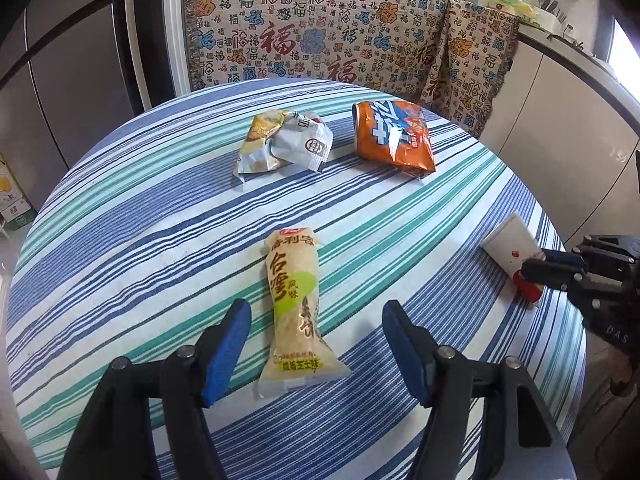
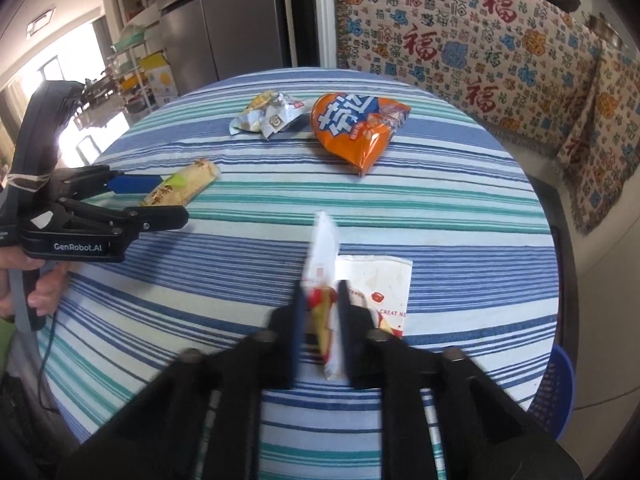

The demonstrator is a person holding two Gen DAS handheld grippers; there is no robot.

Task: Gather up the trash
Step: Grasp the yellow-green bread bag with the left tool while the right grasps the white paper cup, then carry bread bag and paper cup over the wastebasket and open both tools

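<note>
The right tool (image 2: 320,300) pinches the white wrapper (image 2: 376,280) by a thin fold, which may slip free; the left tool (image 1: 316,344) stands open around the yellow packet (image 1: 296,304).

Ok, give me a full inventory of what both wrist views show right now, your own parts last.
Table: one, round, blue, green and white striped cloth.
Yellow-green snack packet: one, near side, between the open left fingers, untouched.
Orange chip bag: one, far right.
Crumpled silver-yellow wrapper: one, far side, left of the orange bag.
White and red paper wrapper: one, right side, partly lifted.
Patterned blanket: one, cream with red characters, behind the table.
Fridge: one, grey, background.
Blue basket: one, beside the table's right edge.
Left gripper: black, blue pads, open.
Right gripper: black, shut on the white and red wrapper.
Hand: holding the left gripper's handle.
</note>
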